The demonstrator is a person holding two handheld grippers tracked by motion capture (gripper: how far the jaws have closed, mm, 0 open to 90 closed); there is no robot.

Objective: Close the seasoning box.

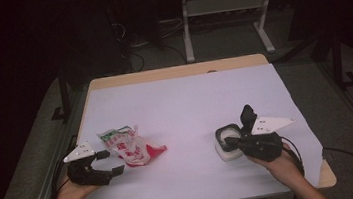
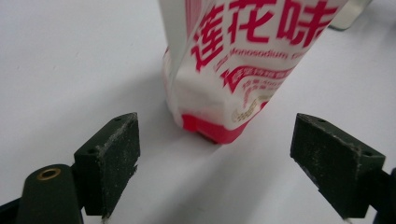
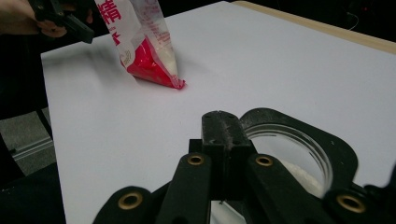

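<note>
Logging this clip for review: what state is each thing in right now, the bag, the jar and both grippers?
Bag: on the table, top open and crumpled, white powder inside, not gripped.
Jar: upright, black flip lid raised, white powder inside.
Left gripper: open, jaws either side of the bag's base, apart from it.
Right gripper: shut, at the jar's rim; whether it pinches the rim is unclear.

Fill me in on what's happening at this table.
A person works at a white-covered table with a gripper in each hand. The left gripper is open, its jaws wide apart just short of a red and white bag of white powder, not touching it. The right gripper is at a small jar with an open lid, its jaws close together at the jar's rim.
</note>
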